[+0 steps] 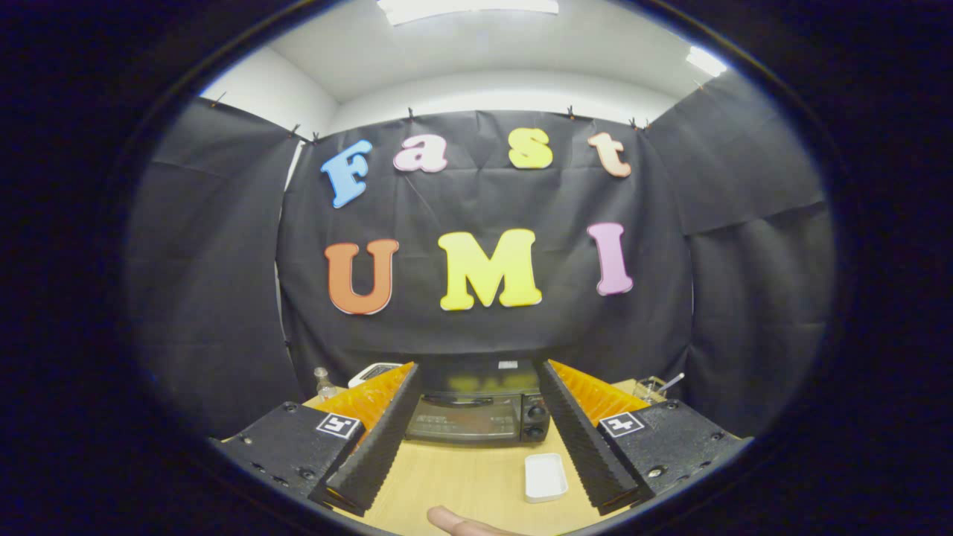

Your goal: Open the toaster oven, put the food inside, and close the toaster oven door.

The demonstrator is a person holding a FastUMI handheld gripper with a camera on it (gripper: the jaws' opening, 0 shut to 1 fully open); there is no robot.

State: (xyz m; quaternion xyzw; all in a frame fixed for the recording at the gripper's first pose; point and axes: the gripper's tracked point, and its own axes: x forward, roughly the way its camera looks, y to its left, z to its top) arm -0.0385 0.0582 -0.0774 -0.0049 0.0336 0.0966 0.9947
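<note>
Wooden table (461, 476) | toaster oven (476, 417) door closed | tool (476, 432) spread wide, empty | no legible labels

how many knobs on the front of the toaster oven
2 knobs show on the toaster oven, beyond the open fingers: an upper knob and a lower knob, stacked right of its closed door. The right finger may hide more.

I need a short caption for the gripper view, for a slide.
Open hand-held gripper faces the closed toaster oven beyond its fingers; a white tray lies on the table.
</note>
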